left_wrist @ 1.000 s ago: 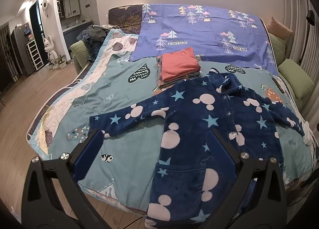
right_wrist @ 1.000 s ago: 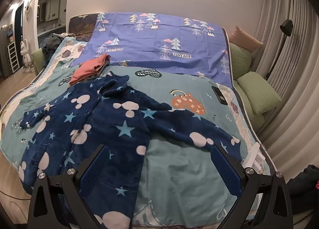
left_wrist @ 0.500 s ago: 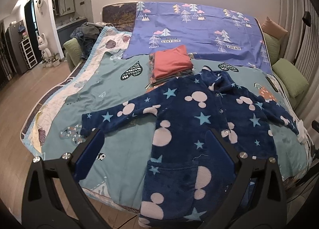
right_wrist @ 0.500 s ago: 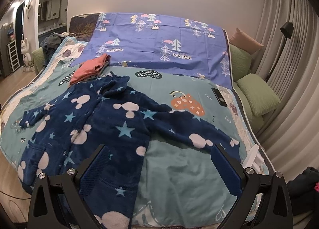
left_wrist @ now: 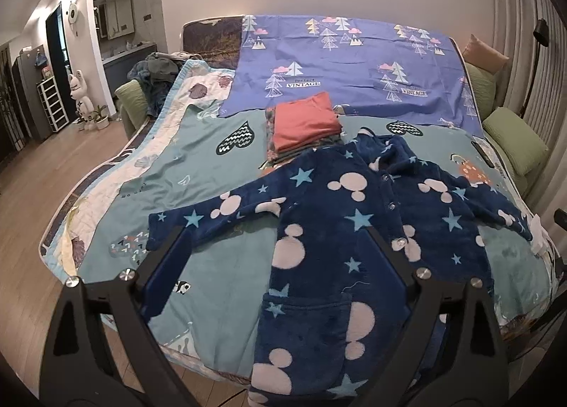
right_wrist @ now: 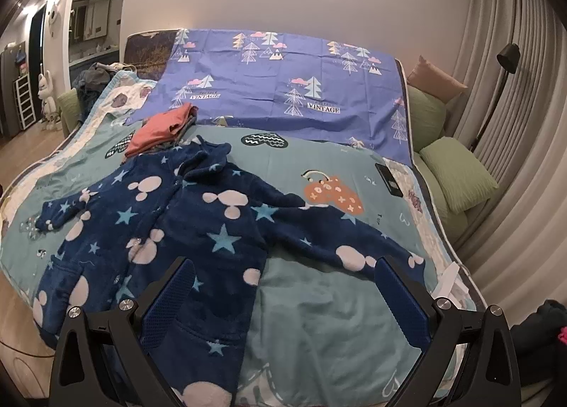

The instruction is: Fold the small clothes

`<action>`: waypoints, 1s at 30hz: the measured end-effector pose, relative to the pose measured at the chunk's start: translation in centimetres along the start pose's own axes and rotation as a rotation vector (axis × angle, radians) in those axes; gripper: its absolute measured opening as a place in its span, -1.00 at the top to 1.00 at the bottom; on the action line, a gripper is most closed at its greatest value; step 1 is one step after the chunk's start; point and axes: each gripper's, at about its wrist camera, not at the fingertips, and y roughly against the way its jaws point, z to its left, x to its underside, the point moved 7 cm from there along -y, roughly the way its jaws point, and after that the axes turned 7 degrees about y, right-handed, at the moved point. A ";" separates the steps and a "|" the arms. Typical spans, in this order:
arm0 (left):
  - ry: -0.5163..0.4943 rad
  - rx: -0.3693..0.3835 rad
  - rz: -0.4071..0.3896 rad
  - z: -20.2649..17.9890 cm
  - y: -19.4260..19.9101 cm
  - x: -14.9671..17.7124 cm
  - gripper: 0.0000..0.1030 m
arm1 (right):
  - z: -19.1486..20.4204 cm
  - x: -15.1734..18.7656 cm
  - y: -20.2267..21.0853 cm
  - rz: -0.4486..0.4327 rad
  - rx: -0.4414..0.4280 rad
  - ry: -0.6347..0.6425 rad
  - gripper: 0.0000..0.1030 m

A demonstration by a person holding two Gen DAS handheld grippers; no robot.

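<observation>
The navy star-print fleece coat [left_wrist: 340, 229] lies spread flat on the teal quilt [left_wrist: 212, 173]. The left gripper [left_wrist: 280, 261], empty, is closing; the right gripper [right_wrist: 283, 291] stands apart. Thick fleece could bunch, nudging the folded stack [left_wrist: 304, 123] at twelve o'clock.

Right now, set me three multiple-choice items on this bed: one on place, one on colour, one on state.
1. Where is the folded stack?
A. beyond the robe's collar
B. on the floor
C. on the green pillow

2. What colour is the stack's top piece?
A. white
B. coral
C. black

3. How does the robe lie?
A. folded in half
B. rolled up
C. spread flat, sleeves out

Key: 1 A, the stack sits just past the collar; 2 B, its top is coral; 3 C, both sleeves stretch sideways on the bed.
</observation>
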 end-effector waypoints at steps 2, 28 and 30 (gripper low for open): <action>0.001 0.004 0.007 0.0 -0.1 0.1 -0.83 | -0.1 0.0 0.0 0.001 -0.001 -0.002 -1.00; -0.018 -0.005 -0.001 -0.5 -0.1 0.1 -0.82 | -0.2 -0.1 0.4 0.001 0.004 -0.007 -1.00; -0.017 -0.004 -0.001 -0.4 -0.1 0.1 -0.82 | -0.3 -0.2 0.4 0.001 0.007 -0.004 -1.00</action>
